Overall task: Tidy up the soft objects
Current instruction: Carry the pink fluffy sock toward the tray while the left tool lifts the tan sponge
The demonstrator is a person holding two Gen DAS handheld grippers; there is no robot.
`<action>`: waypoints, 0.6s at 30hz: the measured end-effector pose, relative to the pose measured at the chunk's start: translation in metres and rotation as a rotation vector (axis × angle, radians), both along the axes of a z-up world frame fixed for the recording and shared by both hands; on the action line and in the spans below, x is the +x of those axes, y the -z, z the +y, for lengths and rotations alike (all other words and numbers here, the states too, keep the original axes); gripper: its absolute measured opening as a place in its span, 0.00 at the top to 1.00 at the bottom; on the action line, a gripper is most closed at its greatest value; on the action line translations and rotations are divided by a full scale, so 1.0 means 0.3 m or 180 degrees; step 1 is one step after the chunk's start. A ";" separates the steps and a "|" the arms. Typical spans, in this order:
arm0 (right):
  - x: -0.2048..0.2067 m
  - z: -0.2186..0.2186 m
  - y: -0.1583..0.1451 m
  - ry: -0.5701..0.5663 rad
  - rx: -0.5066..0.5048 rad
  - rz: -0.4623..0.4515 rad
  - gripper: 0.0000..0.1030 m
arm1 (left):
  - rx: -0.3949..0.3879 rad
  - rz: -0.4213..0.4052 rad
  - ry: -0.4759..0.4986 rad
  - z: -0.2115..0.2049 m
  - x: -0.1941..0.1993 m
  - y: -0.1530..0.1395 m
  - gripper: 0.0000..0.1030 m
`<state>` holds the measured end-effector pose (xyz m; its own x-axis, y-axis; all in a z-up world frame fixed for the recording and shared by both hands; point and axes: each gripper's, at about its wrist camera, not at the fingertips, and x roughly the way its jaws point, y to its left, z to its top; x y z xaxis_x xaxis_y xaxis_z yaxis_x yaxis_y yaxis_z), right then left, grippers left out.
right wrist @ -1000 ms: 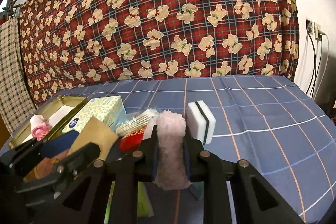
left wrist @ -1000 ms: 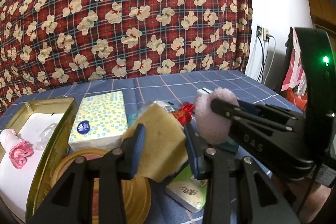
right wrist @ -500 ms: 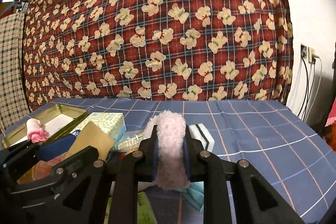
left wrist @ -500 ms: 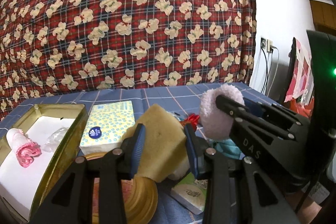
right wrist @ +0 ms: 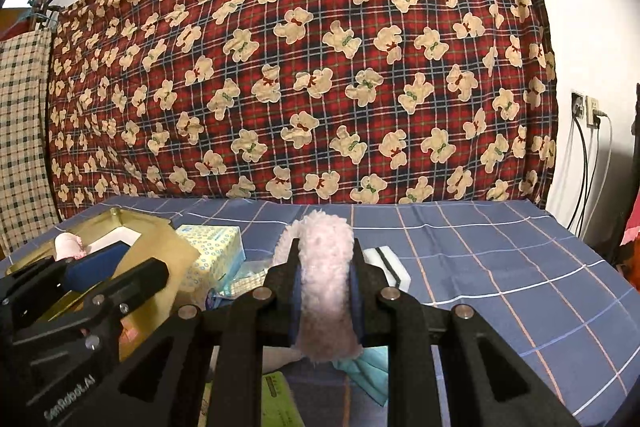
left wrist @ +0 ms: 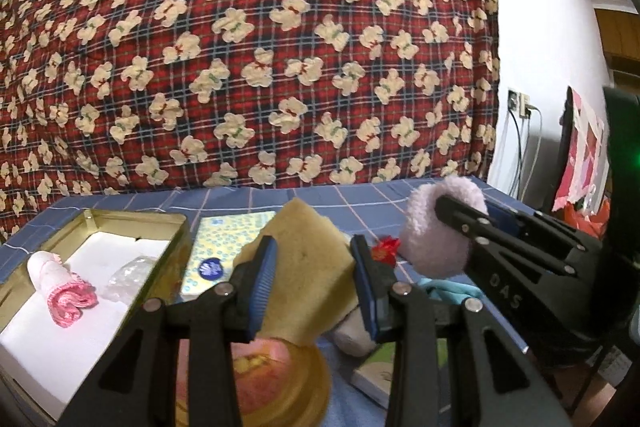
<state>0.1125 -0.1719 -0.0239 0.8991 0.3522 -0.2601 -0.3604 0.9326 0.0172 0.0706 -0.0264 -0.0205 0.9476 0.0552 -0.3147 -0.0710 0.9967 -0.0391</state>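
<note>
Yellow sponge (left wrist: 304, 267) sits clamped between the blue pads of the left gripper (left wrist: 314, 277), its top corner sticking up above the fingertips and its lower edge hanging over a round amber lid (left wrist: 280, 383). That gripper points almost level, dipped slightly toward the table, with its black fingers running up from the bottom of the left wrist view. Pink fluffy cloth (right wrist: 326, 281) is squeezed between the pads of the right gripper (right wrist: 326, 283), bulging above and below them; the jaws stand close together on it. The right gripper also points nearly level and only a little downward. In the left wrist view it reaches in from the right, just beside the left gripper, with the cloth at its tip.

Taking the gold tin (left wrist: 176, 227) as landmark: it lies open to the left of the sponge, lined in white, with a rolled pink and white towel (left wrist: 60, 287) and a crumpled bit of clear plastic (left wrist: 128, 273) inside. Just right of the tin lies a tissue pack (left wrist: 224, 243) with blue dots. Further right from the tin, behind the right gripper, a white sponge with a dark stripe (right wrist: 390, 263) rests on the blue checked tablecloth (right wrist: 500, 259). A teal cloth (right wrist: 368, 363) and a green packet (right wrist: 280, 403) lie under the grippers, nearer the camera than the tin. Beyond the tin, red plaid fabric with bears (right wrist: 304, 67) hangs as a backdrop.
</note>
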 end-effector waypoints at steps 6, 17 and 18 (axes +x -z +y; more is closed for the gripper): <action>0.001 0.037 -0.002 -0.0038 -0.0008 -0.0014 0.79 | 0.0014 -0.0026 -0.0128 0.055 0.002 0.001 0.64; -0.007 0.133 -0.008 -0.0124 -0.0019 -0.0057 0.79 | 0.0019 -0.0100 -0.0279 0.113 -0.022 -0.001 0.64; -0.009 0.141 -0.008 -0.0132 -0.0017 -0.0062 0.79 | 0.0023 -0.0102 -0.0289 0.115 -0.023 -0.001 0.64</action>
<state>0.1097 -0.1298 -0.0214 0.8887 0.3879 -0.2446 -0.3989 0.9170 0.0047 0.0637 0.0081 -0.0203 0.9482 0.1434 -0.2834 -0.1598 0.9865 -0.0355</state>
